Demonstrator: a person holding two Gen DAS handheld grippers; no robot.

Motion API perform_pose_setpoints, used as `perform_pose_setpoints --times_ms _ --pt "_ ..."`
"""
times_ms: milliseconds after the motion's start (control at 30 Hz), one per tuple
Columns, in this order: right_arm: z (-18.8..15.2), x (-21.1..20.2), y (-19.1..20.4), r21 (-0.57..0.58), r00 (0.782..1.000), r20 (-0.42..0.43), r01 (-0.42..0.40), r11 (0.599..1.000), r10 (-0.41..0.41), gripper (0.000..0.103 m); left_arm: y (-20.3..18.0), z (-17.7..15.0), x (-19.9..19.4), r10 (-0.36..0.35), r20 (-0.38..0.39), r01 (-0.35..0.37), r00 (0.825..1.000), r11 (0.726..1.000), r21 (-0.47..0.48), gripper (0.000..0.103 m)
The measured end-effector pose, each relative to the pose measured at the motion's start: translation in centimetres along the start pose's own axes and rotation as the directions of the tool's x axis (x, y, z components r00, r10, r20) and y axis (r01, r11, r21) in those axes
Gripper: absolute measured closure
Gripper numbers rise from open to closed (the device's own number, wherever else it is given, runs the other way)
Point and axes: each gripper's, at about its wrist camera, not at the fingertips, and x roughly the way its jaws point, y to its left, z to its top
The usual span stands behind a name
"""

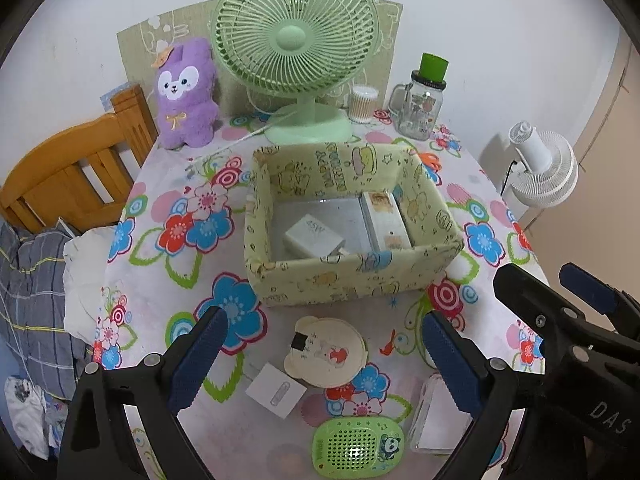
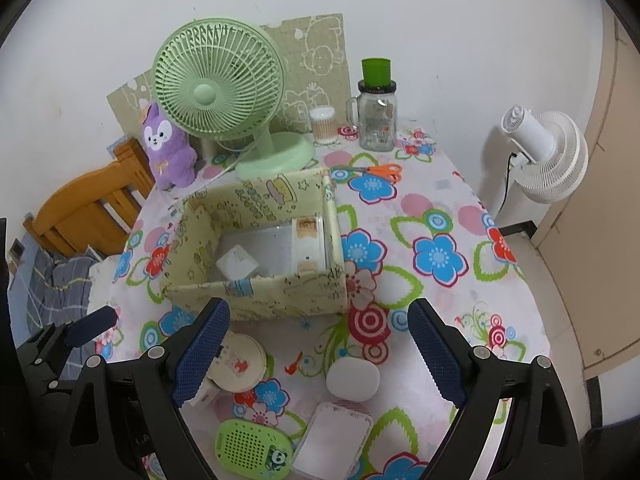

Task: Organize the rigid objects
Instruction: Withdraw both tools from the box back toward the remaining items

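Lower frame of the left wrist view: the left claw (image 1: 322, 354) stands wide open with nothing between its ribbed blue pads, hovering over the flowered cloth of the surface (image 1: 160, 280). Under that gap lie a round cream bear-eared case (image 1: 326, 354), a flat white square card (image 1: 276, 394) touching its lower-left rim, and a green perforated oval gadget (image 1: 358, 446) with a panda sticker at bottom centre. A clear lidded container (image 1: 430, 420) sits half hidden behind the claw's right finger.

In the right wrist view, the right claw (image 2: 318, 354) is equally wide and grips nothing. Between its fingers there is a smooth white rounded puck (image 2: 353, 378), with open cloth to the right of it out to the surface's curved edge.

Mid-frame, the fabric-covered storage box (image 1: 352, 280) stands open-topped, pale yellow with cartoon print, its near wall just beyond the loose items. Inside rest a white charger block (image 1: 312, 234) at the lower left and a long white box (image 1: 386, 220) against the right wall; the floor between them is bare.

Further up, orange-handled scissors (image 2: 378, 171) lie to the right of the box's far corner. At the far edge stand a ribbed mint-green fan (image 1: 296, 44), a fuzzy purple plush (image 1: 186, 96), a tub of cotton swabs (image 1: 363, 104) and a glass mug-jar (image 1: 420, 108) with a green cap. A wooden chair (image 1: 76, 168) crowds the left edge.
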Motion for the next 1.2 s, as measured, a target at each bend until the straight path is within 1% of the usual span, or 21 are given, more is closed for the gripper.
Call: perform_pose_setpoints --times_ms 133,300,567,800,933,1200 --pt "-0.8 0.6 -0.1 -0.003 1.0 -0.011 0.0 1.0 0.0 0.011 0.2 -0.7 0.6 -0.008 -0.009 0.008 1.0 1.0 0.004 0.004" --pt "-1.8 1.8 -0.3 -0.007 0.999 -0.037 0.015 1.0 -0.015 0.011 0.3 -1.8 2.0 -0.016 -0.039 0.017 0.999 1.0 0.007 0.004" --pt "-3.3 3.8 -1.4 0.023 0.996 -0.091 0.026 0.999 -0.024 0.011 0.1 -2.9 3.7 -0.03 -0.068 0.033 0.997 0.999 0.042 0.004" --pt "-3.9 5.3 -1.8 0.016 0.993 -0.113 0.047 0.999 -0.045 0.011 0.3 -3.5 5.3 -0.036 -0.095 0.039 0.995 0.999 0.035 0.004" --pt "-4.2 6.1 -2.0 0.014 0.991 -0.13 0.046 0.999 -0.044 0.011 0.5 -3.8 6.1 -0.038 -0.09 0.04 0.995 0.999 0.024 0.004" --pt "-4.7 7.5 -2.4 0.016 0.986 -0.16 0.055 0.998 -0.052 0.011 0.3 -4.1 7.6 -0.034 -0.108 0.038 0.994 0.998 0.04 0.004"
